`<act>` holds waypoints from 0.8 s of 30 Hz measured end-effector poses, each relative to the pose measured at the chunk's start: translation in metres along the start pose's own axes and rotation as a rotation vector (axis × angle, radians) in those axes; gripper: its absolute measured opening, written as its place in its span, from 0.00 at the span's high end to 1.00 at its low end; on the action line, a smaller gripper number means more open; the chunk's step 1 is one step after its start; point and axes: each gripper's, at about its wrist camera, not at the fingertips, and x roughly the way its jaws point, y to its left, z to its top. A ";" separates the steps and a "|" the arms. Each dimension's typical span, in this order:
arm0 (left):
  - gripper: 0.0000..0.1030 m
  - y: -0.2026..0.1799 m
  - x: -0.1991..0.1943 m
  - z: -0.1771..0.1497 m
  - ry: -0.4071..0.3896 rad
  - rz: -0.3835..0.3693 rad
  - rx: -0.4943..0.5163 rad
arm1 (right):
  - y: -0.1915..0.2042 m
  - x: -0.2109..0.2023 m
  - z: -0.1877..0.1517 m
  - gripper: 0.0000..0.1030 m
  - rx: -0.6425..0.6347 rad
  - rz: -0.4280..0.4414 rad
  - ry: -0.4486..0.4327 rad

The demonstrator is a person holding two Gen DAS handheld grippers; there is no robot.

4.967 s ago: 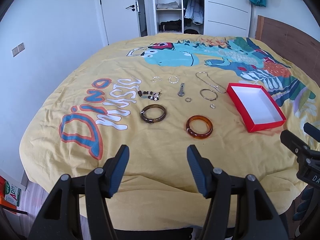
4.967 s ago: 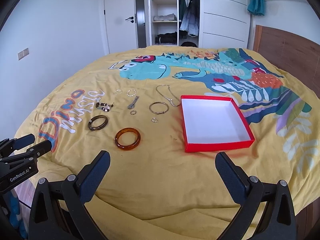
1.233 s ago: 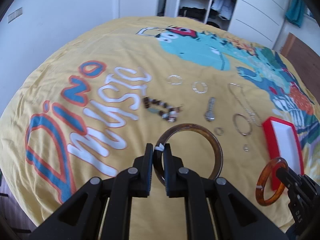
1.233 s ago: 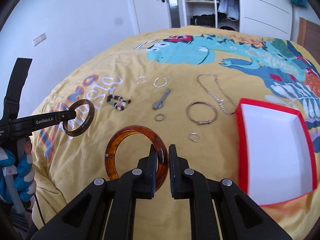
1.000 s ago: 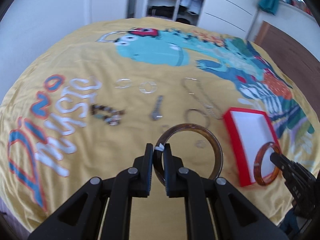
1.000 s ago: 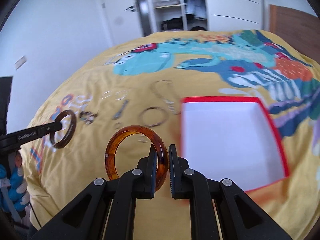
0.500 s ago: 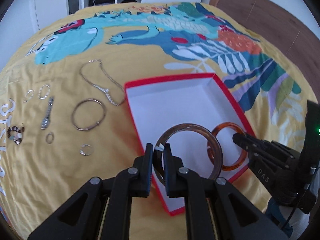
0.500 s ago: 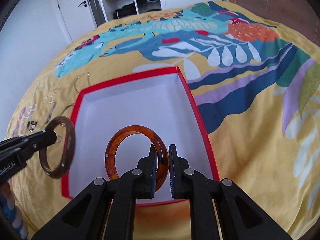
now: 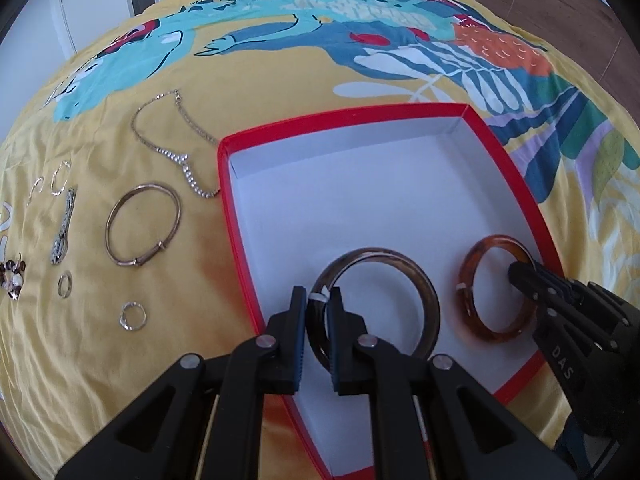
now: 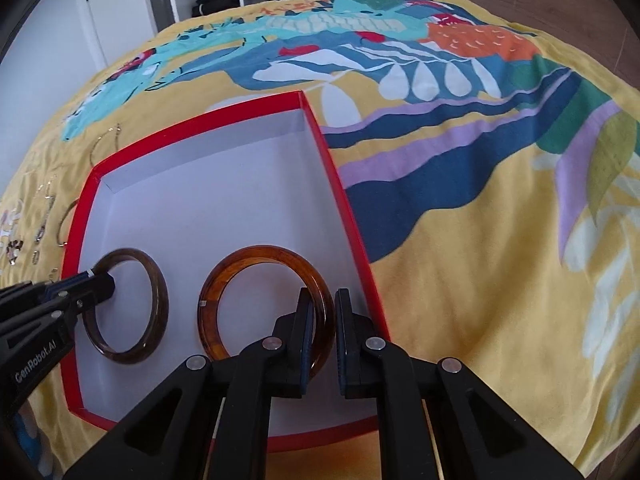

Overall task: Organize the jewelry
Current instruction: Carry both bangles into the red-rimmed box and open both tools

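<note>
A red box [image 9: 344,114] with a white inside lies on the yellow bedspread. My left gripper [image 9: 317,294] is shut on a dark brown bangle [image 9: 424,292], held low over the box's near left part. My right gripper [image 10: 322,296] has its jaws closing on an amber bangle [image 10: 256,252], low inside the box near its right wall [image 10: 332,168]. The right wrist view shows the dark bangle [image 10: 160,300] and the left gripper [image 10: 102,280] at the left. In the left wrist view the amber bangle [image 9: 466,280] and the right gripper [image 9: 518,272] are at the right.
Left of the box lie a silver necklace [image 9: 176,156], a thin metal bangle [image 9: 142,224], two small rings [image 9: 132,316], hoop earrings [image 9: 60,172], a silver clip [image 9: 64,232] and a beaded piece [image 9: 10,280]. A wooden headboard [image 9: 560,8] stands at the far right.
Both grippers have swung from over the loose jewelry to the red box and come down into it, each still holding its bangle. The bangles now hang close to the white floor.
</note>
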 end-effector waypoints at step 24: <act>0.90 -0.009 0.017 0.028 -0.048 0.006 0.068 | -0.006 -0.001 0.002 0.93 0.043 -0.097 -0.011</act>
